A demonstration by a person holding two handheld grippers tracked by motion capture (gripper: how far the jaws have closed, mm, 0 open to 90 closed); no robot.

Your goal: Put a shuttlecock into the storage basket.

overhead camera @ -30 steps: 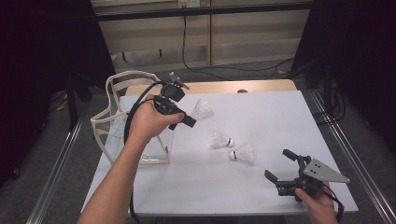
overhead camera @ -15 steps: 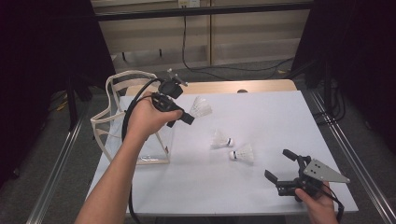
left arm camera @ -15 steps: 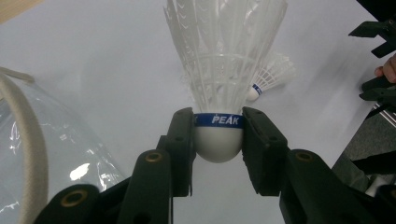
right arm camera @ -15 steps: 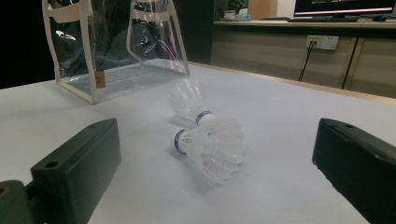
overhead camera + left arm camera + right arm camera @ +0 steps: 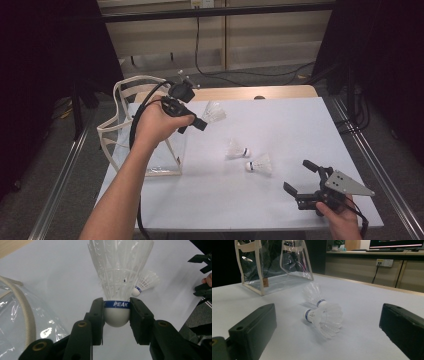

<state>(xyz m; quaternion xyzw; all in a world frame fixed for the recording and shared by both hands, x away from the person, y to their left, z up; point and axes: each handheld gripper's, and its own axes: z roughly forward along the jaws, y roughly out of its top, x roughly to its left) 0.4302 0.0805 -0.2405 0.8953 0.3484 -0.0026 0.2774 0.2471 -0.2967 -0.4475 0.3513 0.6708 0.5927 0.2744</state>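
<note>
Left tool [image 5: 200, 124] clamps a shuttlecock [image 5: 117, 282] by its cork, held above the worktop [image 5: 300, 125] beside the bag [image 5: 125, 145]; right tool [image 5: 300, 186] gapes empty. Carry step: next swing over the bag mouth, then release

Left gripper [image 5: 117, 315] clamped on cork base of shuttlecock [image 5: 120, 277], blue "PEAK" band level with pad tops, feathers pointing away. Second shuttlecock [image 5: 146, 282] lying behind it on white table [image 5: 62, 272]. Clear bag [image 5: 17, 315] with cream trim at table's left edge.
</note>
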